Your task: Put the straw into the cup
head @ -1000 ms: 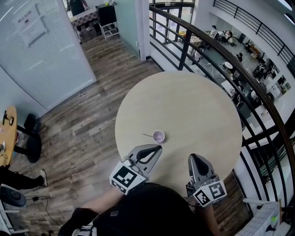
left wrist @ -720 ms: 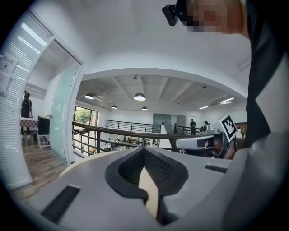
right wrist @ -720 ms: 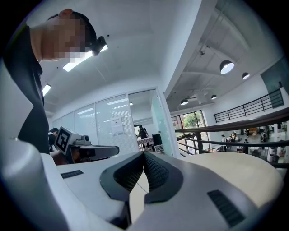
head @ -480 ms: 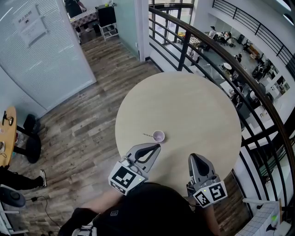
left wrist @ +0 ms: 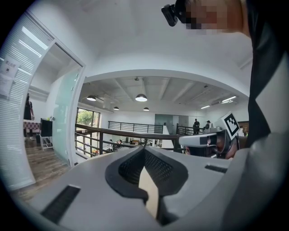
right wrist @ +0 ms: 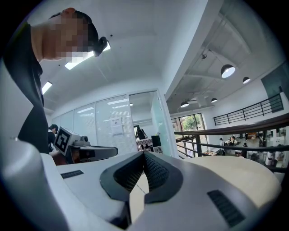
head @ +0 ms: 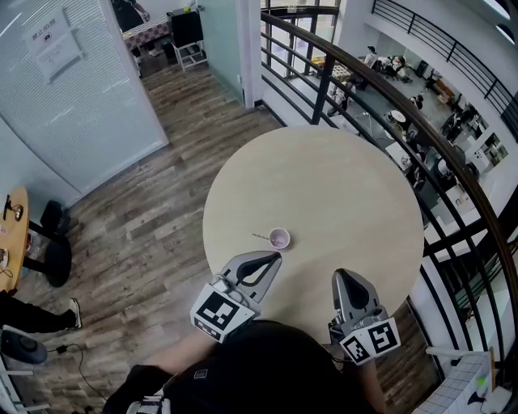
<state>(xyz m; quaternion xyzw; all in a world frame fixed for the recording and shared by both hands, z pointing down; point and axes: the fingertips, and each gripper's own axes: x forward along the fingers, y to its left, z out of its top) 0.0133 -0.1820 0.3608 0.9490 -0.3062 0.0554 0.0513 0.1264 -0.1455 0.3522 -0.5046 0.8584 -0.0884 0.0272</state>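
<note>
Left tool has crept a shade leftward, and right tool a shade toward the bench edge. Person in the far room has shifted left.

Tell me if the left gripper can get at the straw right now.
Probably yes: the straw lies on bare table beside the cup, just ahead of the left gripper, nothing between. Its fingers are shut and must open first.

Bright even daylight, ceiling lamps lit, soft shadows; fisheye bending, dark vignette corners in gripper views
</note>
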